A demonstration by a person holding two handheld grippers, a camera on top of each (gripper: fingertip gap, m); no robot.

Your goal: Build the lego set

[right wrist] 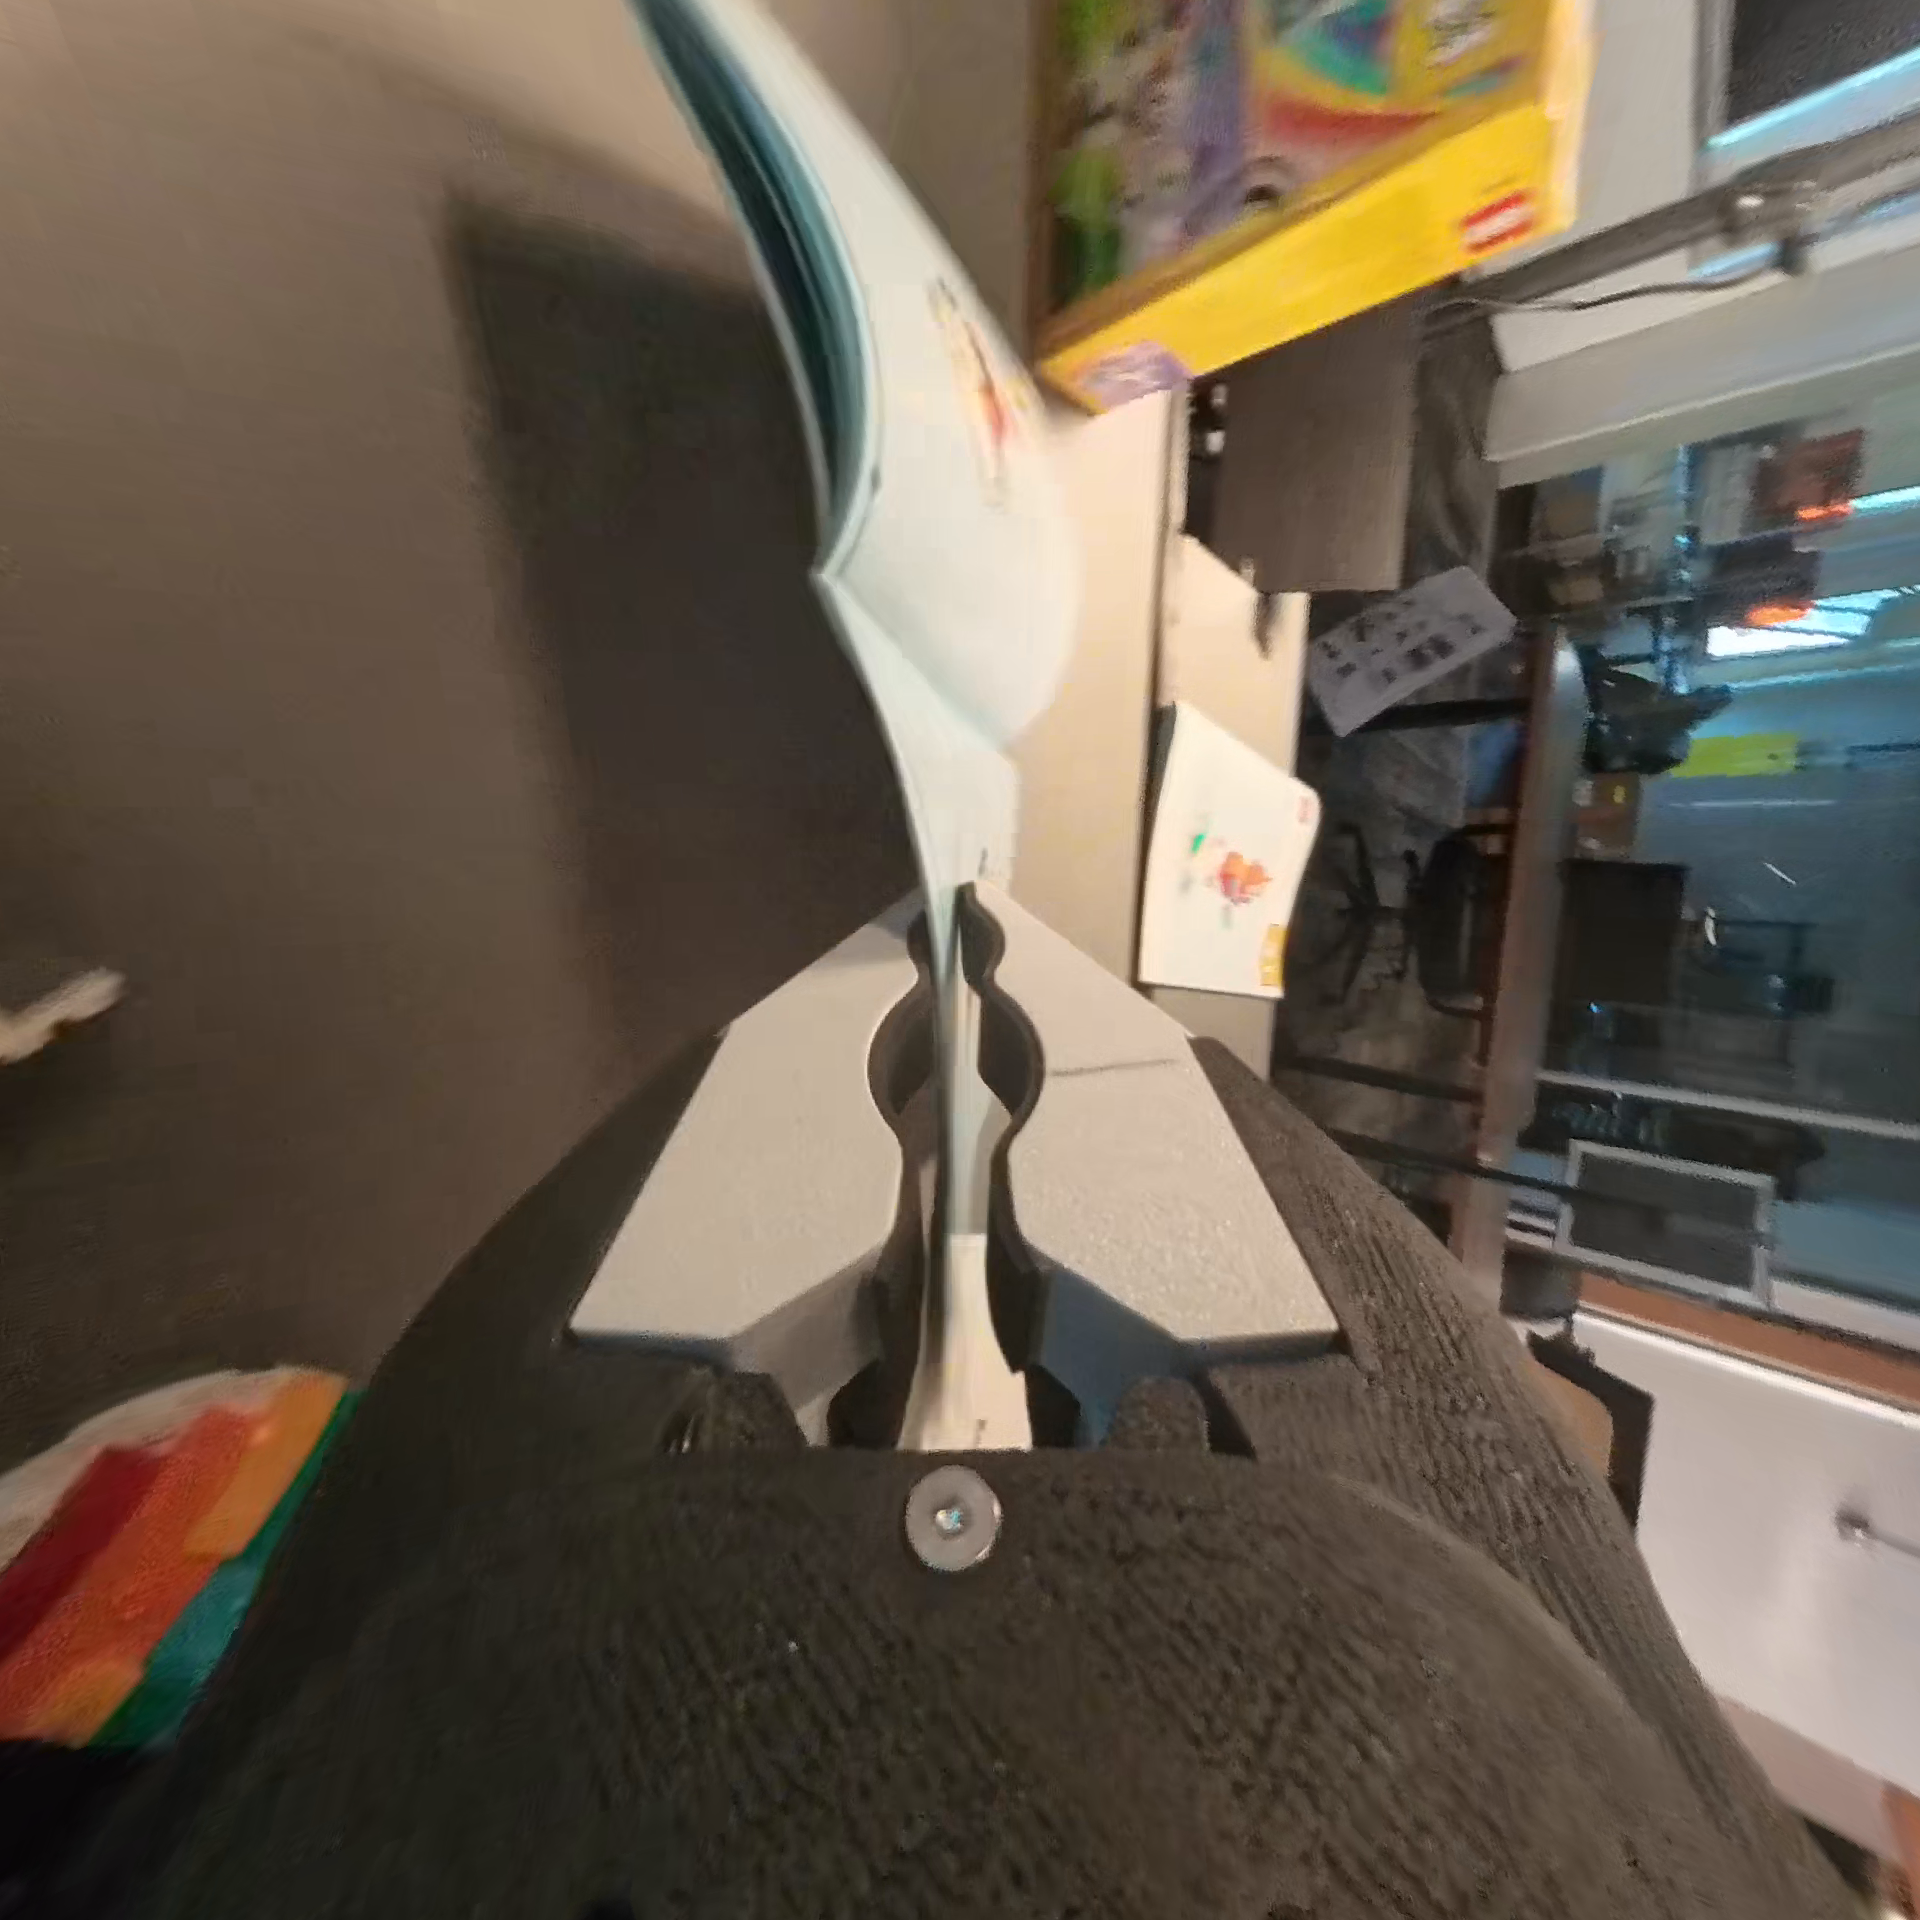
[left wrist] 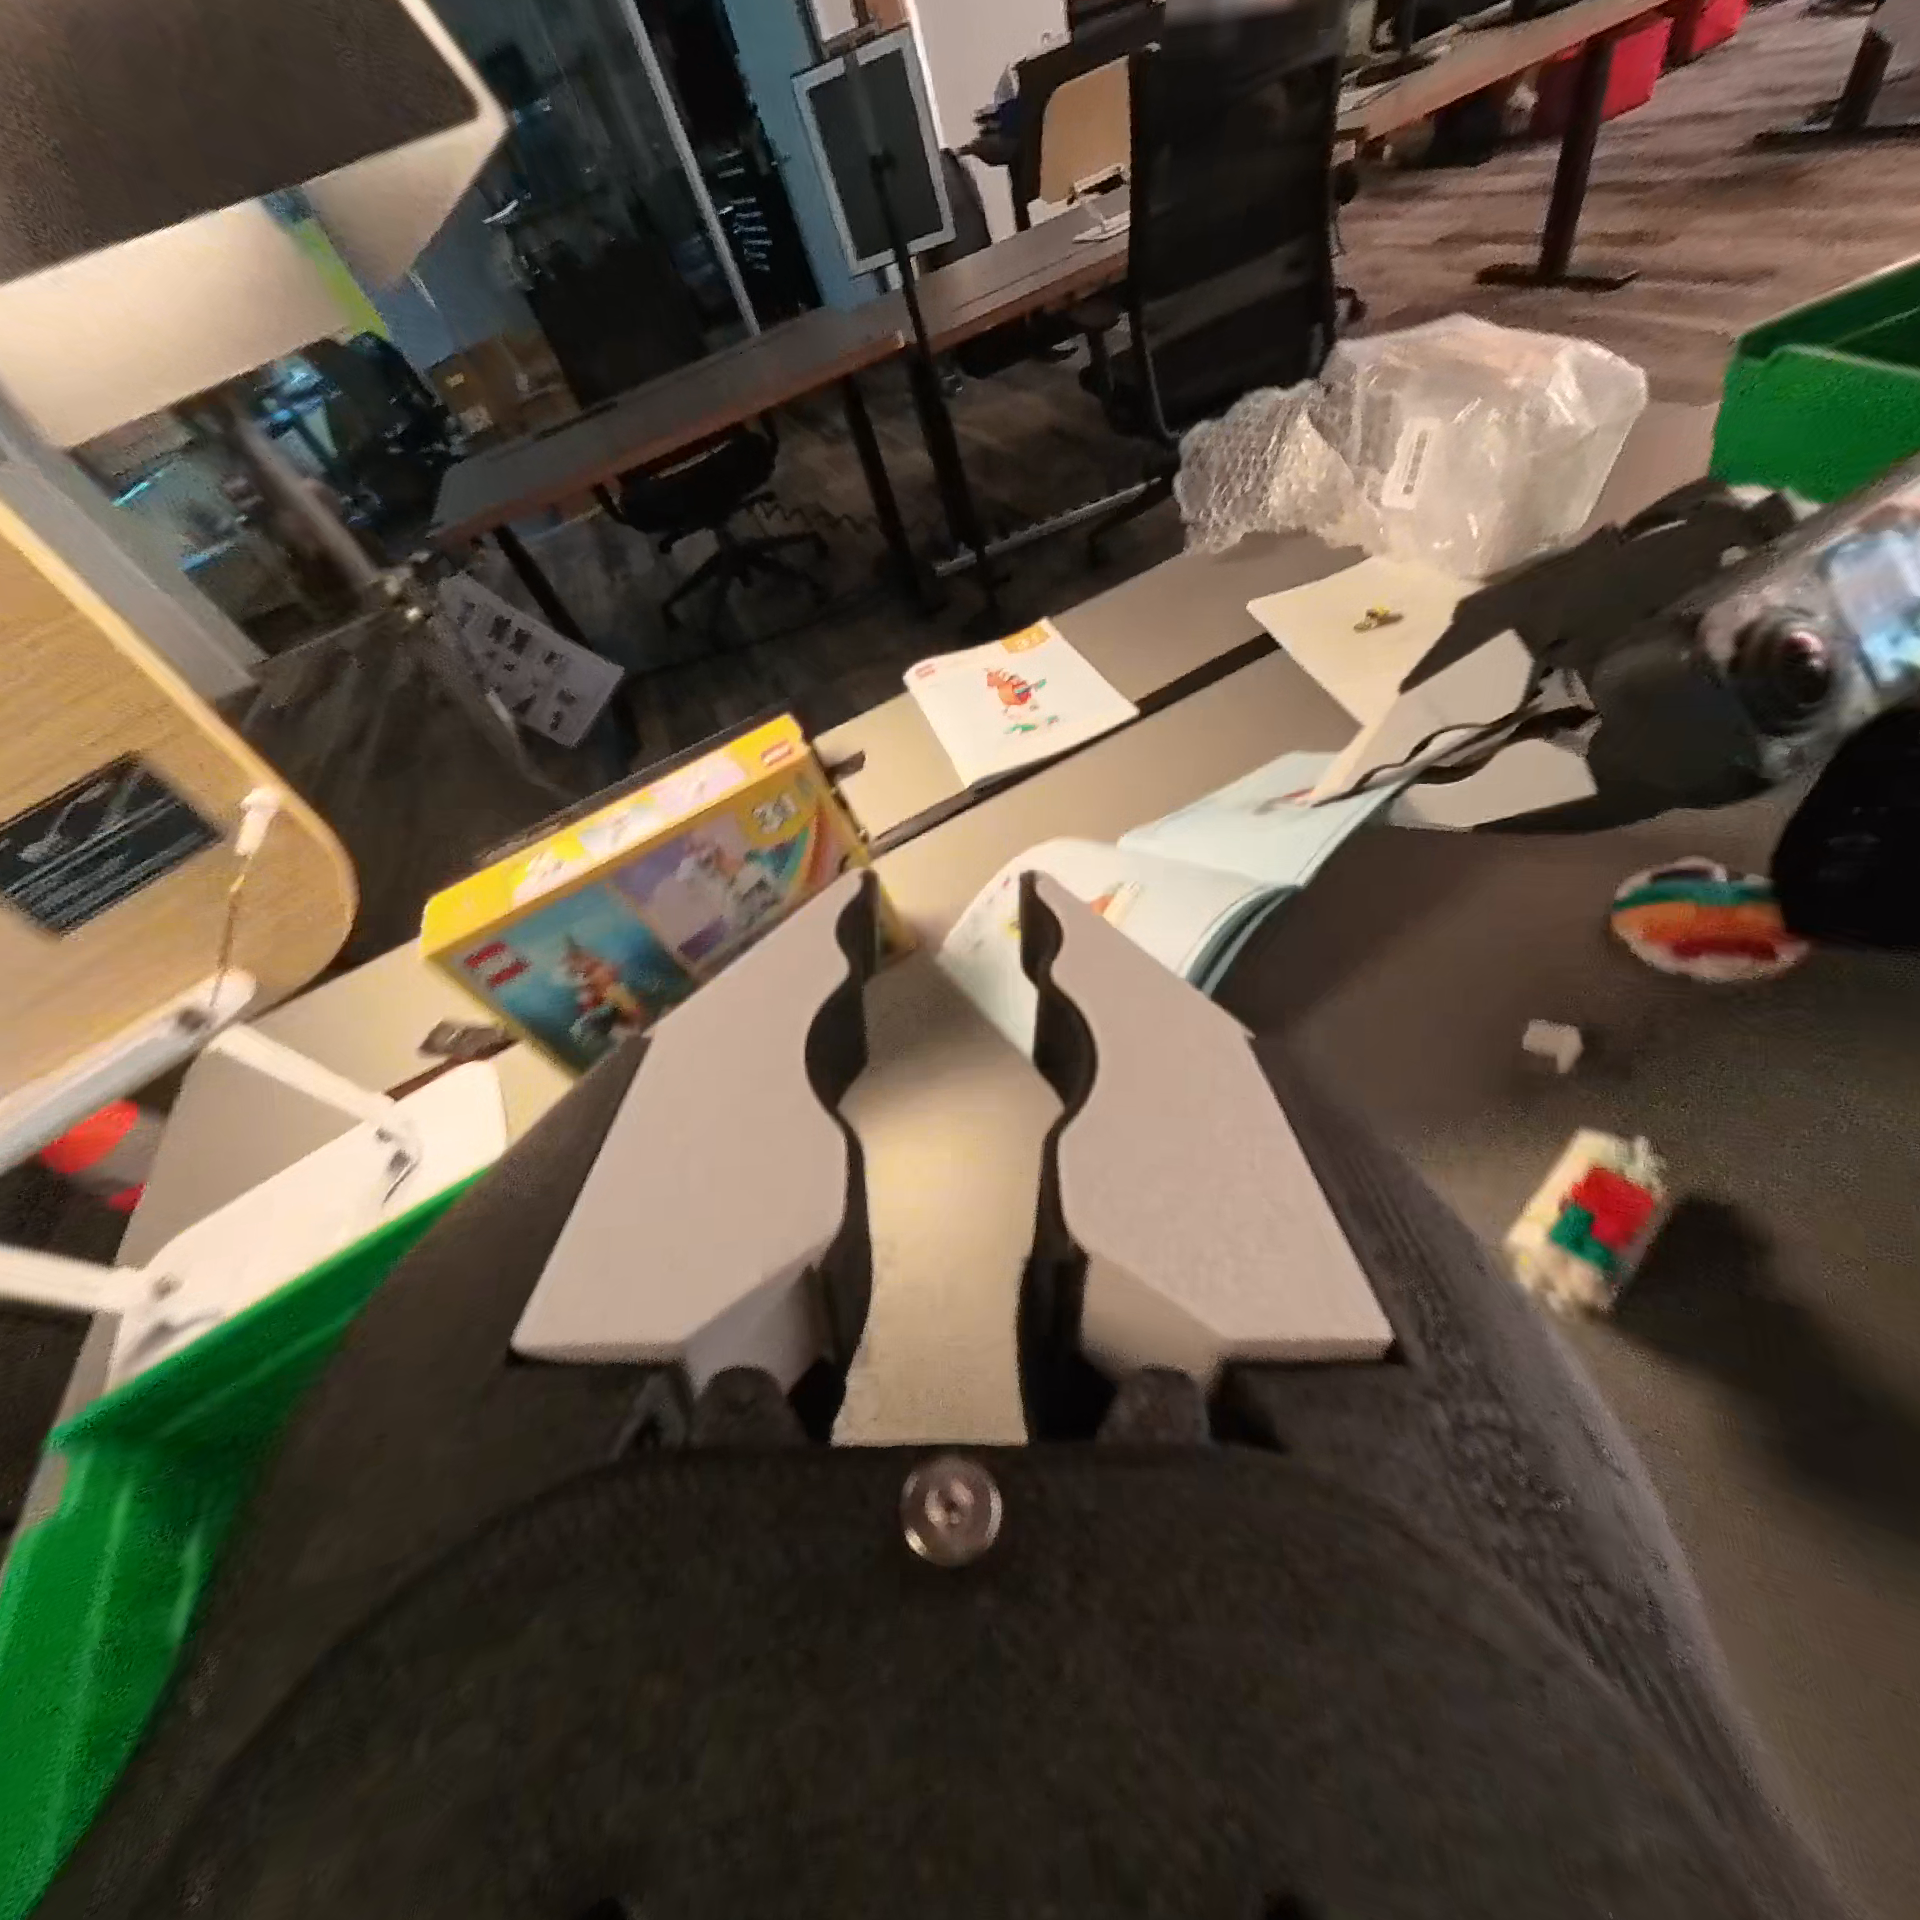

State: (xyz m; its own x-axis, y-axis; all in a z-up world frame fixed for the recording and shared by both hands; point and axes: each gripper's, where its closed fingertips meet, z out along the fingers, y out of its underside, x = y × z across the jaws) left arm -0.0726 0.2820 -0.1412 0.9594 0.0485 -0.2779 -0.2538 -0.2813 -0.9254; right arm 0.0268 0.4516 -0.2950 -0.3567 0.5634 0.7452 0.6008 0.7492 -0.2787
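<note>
Here the right gripper (right wrist: 961,914) pinches pale-blue instruction booklet (right wrist: 935,540) pages.

The yellow cardboard set box (left wrist: 665,904) stands on the grey table (left wrist: 1455,1091), left of the open pale-blue instruction booklet (left wrist: 1226,873); behind them lies a white closed booklet (left wrist: 1018,707); right of the open booklet sit a round rainbow-striped brick piece (left wrist: 1704,920), a small grey brick (left wrist: 1553,1044) and, nearer, a white-red-green brick block (left wrist: 1590,1221); the right tongs (right wrist: 958,935) pinch the open booklet's page.

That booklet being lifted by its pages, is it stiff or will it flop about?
Probably floppy: the instruction booklet curves where the right gripper pinches its pages. It looks light, since that thin pinch lifts it. The pages might slip or tear under a hard pull.
</note>
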